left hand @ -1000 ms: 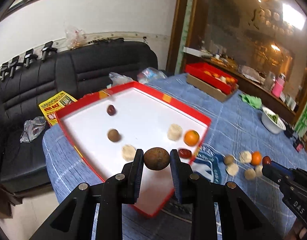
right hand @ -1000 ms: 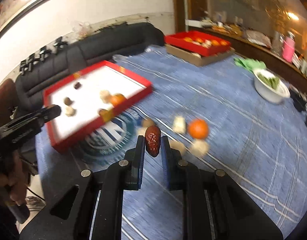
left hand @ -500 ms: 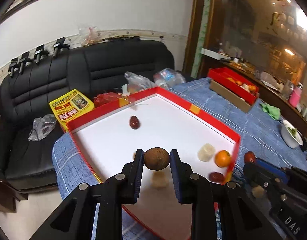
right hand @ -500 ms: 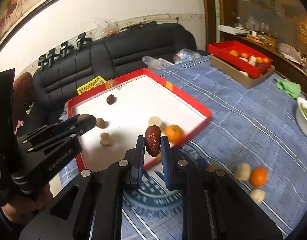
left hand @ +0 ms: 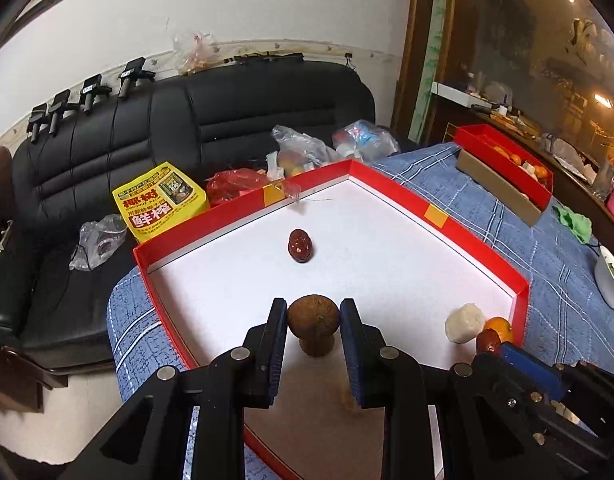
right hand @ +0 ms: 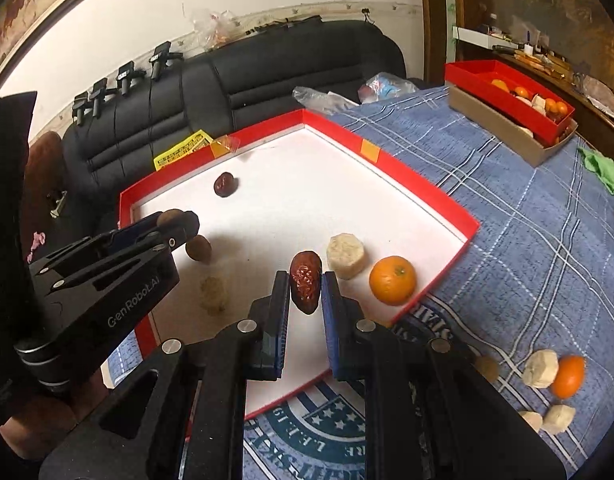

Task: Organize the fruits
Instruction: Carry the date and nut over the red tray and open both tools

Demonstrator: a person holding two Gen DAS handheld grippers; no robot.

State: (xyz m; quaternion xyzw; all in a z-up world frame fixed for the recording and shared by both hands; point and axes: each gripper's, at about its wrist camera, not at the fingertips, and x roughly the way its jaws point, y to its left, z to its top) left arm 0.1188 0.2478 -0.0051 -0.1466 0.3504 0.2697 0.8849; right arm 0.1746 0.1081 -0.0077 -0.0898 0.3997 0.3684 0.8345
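Observation:
A red-rimmed white tray [left hand: 211, 226] [right hand: 427, 190] lies on the blue cloth. My left gripper [left hand: 313, 316] is shut on a round brown fruit [left hand: 313, 315] held over the tray's near left part, right above a second brown fruit [left hand: 315, 345] [right hand: 199, 249]. My right gripper [right hand: 305, 286] is shut on a wrinkled red date [right hand: 305, 286] above the tray's near side. In the tray lie another red date [left hand: 300, 245] [right hand: 225, 184], a pale peeled piece [left hand: 465, 323] [right hand: 345, 256], an orange [left hand: 499, 328] [right hand: 392, 280] and a second pale piece [right hand: 213, 294].
Loose pale pieces [right hand: 541, 368], an orange [right hand: 567, 376] and a brown fruit [right hand: 487, 368] lie on the cloth right of the tray. A smaller red box [right hand: 487, 70] of fruit sits far right. A white bowl [left hand: 611, 280], green cloth [right hand: 603, 170] and a black sofa [left hand: 167, 128] surround the table.
Both grippers have moved in over the tray with their fruits still held. The tray now fills more of each view, and the loose fruits on the cloth have slid away right.

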